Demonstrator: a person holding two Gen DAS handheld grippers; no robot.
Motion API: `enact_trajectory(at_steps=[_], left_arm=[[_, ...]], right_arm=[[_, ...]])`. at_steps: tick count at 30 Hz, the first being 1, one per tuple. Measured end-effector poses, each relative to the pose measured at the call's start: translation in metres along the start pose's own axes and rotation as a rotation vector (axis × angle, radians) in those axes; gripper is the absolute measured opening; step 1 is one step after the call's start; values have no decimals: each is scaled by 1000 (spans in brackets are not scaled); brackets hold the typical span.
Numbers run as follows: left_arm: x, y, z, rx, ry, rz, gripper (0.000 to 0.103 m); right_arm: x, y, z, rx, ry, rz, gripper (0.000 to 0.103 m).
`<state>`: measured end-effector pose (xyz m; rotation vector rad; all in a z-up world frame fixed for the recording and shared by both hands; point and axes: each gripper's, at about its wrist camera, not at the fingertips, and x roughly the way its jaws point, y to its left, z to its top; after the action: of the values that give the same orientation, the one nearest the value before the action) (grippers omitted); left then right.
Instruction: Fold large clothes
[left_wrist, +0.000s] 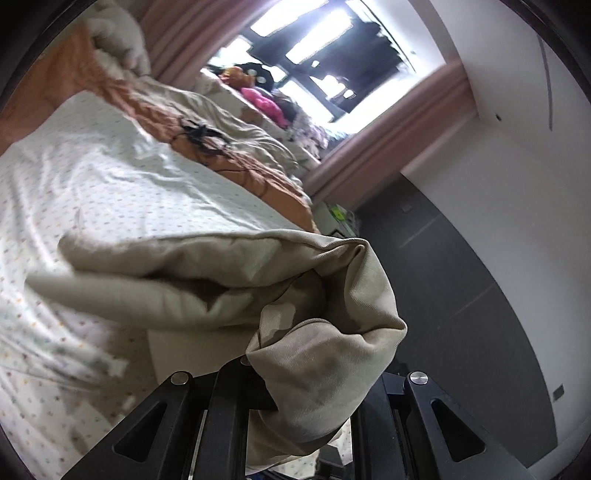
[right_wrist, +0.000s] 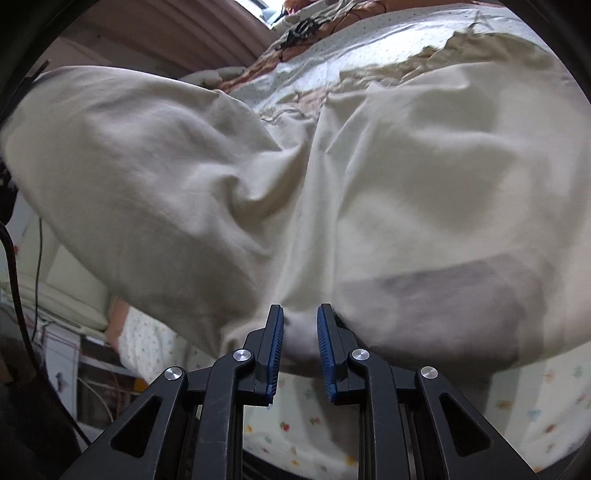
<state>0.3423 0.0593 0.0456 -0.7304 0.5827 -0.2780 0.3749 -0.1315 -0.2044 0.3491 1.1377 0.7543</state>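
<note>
On my left side, the left gripper is clenched on a bunched end of the beige garment; its fingertips are buried under the cloth, so I judge the grasp from the fabric wrapping tightly over them. From there the garment stretches away to the left, lifted and doubled over above the dotted bedsheet. Moving right, my right gripper has a fold of the same garment between its blue pads, which stand narrow and pinch the cloth. Most of the garment billows in front of that camera, still loose and creased.

I judge the fold as early: both ends are in hand and one lengthwise doubling looks under way, but nothing lies flat or squared yet, so laying down, smoothing and further folds remain.

Around me, far on the bed sit an orange quilt and a tangle of black cord, with pink curtains and the window beyond. The cord and the rumpled quilt crowd the far landing area; the near sheet looks free.
</note>
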Motion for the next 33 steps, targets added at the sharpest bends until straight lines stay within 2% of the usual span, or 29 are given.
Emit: enact_trajectory(at_steps=[6,13,19,25,28,31,33], left_arm=[[44,-37,-5,64,70,-23,13],[103,-72,-32,122,177,-48,13],[170,-98,-72,178,309,-28,13],[229,-99,-136,231,467,17,13],[252,-96,-161,259,551,35,25],[264,-89,-172,232,634,32,42],[264,-84,-171,192,676,-12,61]], right_arm=[[-51,-27,5,11,-94,21,20],[-106,-70,2,80,-209,-16,20],[-143,-100,-2,118,-274,-51,20],[-169,-137,-13,194,-311,-95,20],[-175,-150,-19,228,-317,-112,20],[-177,-161,-23,256,-309,-122,20],[-178,-163,-24,264,-305,-125,21]])
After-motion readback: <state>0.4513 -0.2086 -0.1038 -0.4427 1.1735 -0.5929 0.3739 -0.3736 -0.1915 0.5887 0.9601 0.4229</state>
